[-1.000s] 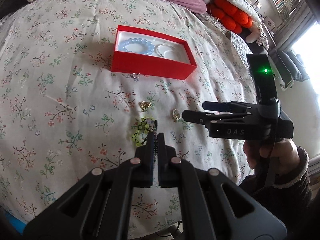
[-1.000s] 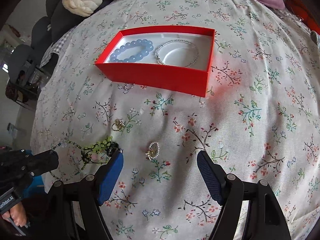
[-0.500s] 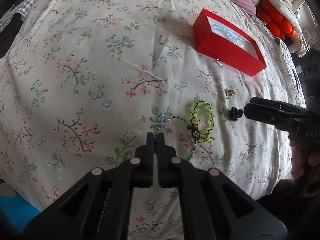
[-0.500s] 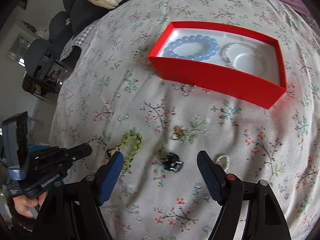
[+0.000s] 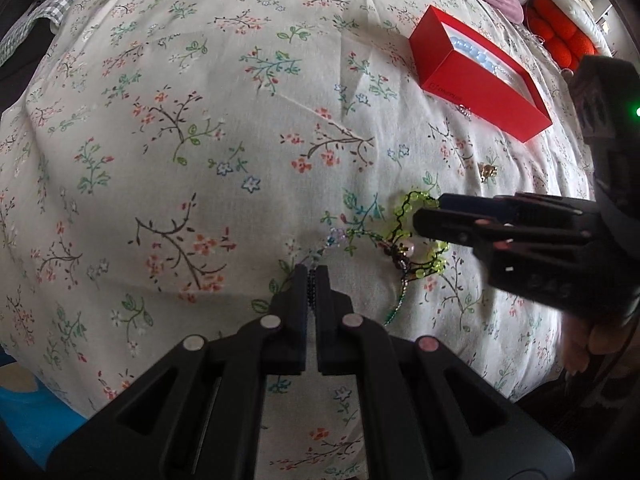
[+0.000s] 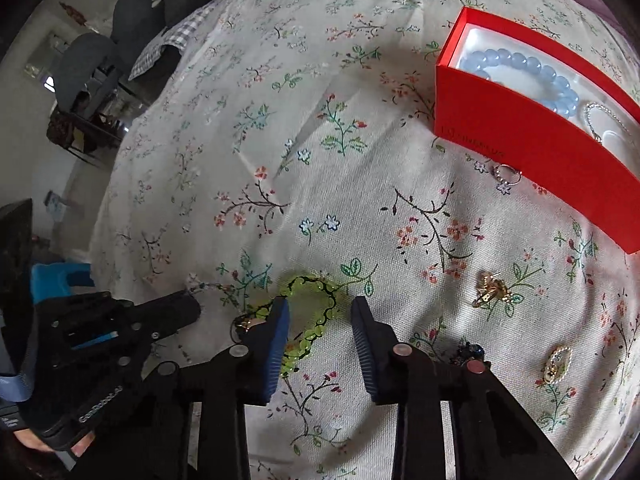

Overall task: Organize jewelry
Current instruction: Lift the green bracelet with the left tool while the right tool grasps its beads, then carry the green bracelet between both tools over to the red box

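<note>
Gold brooch (image 6: 489, 289) clearer from right wrist

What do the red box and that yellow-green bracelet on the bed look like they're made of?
The red box looks like stiff cardboard with a smooth matte finish: flat walls, crisp folded corners, a paler lining inside. The yellow-green bracelet seems to be small translucent beads, glass or plastic, I can't say which, strung on dark thread; light glows through them. The bedspread under both looks like woven printed cotton.
</note>
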`<act>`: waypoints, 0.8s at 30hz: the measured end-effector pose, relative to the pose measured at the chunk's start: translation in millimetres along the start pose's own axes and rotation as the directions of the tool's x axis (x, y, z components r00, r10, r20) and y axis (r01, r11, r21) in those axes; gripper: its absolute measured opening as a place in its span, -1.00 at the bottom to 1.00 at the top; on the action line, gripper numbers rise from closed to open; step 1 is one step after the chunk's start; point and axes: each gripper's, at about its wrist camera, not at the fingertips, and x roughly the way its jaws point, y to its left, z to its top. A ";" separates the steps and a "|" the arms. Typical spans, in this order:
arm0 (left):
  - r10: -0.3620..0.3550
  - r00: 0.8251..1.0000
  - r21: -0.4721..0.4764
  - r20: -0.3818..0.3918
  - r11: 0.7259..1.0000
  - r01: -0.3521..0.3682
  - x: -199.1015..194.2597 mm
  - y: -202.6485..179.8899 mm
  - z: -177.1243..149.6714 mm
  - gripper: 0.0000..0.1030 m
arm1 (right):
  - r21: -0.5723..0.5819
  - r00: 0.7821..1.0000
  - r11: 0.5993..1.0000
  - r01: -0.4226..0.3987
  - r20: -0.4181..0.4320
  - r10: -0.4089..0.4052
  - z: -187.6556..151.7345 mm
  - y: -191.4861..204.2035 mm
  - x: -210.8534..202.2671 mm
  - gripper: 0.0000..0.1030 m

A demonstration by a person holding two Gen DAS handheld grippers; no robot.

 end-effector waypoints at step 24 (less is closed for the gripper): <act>0.000 0.997 -0.048 0.081 0.999 0.004 -27.0 10.9 10.8 -0.93 | -0.005 0.981 1.000 0.031 0.192 -0.029 -5.4 -18.2 -68.3 -0.85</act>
